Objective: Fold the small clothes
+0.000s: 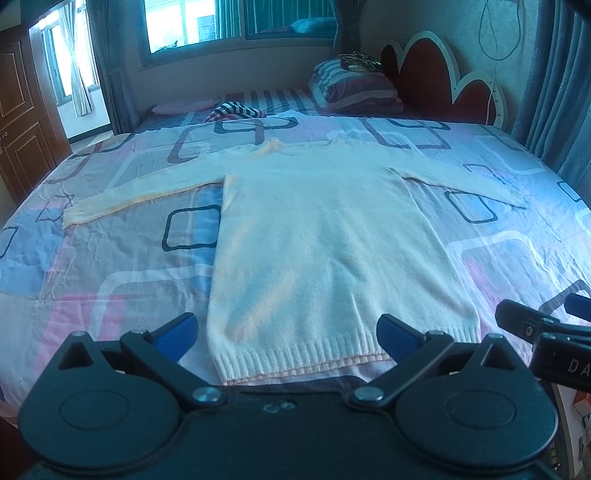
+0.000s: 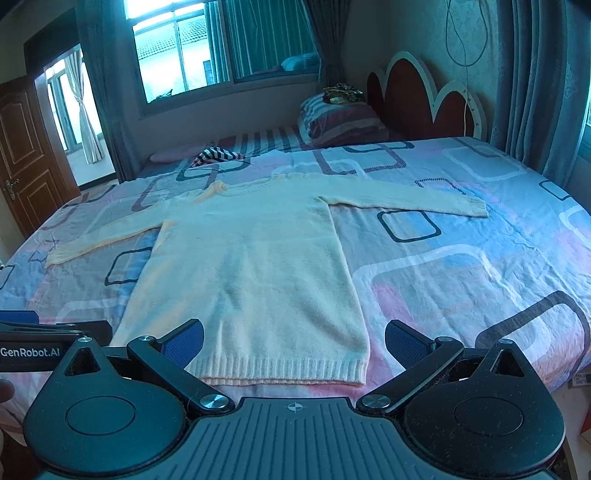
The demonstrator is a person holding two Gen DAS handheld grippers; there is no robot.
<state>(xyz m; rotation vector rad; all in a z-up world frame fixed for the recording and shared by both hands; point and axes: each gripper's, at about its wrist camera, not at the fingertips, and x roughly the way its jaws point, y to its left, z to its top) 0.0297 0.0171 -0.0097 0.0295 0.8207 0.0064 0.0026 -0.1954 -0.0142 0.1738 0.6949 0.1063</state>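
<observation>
Left wrist view: left gripper sits low at the near edge of the bed, fingers spread wide, nothing between the blue pads. Cream knit sweater lies flat on the patterned bedsheet, ribbed hem nearest the camera and falling between the two pads, neckline at the far end. Both sleeves stretched out sideways, left sleeve and right sleeve each flat on the sheet. Right gripper shows at the right edge of frame, beside the hem corner; can't tell from here whether it touches the fabric. Beyond the sweater: striped cloth bunched up, folded striped bedding stacked against the scalloped headboard, window behind, wooden door far left. Right wrist view: right gripper also low at the bed edge, fingers apart and holding nothing; the sweater's right hem corner sits between its pads, slightly left of centre. Sweater is well left of mid-bed in this view, sleeves still-flat looking, no folds. Left gripper visible at the left edge, just beside the left hem corner, branding readable on its body.
</observation>
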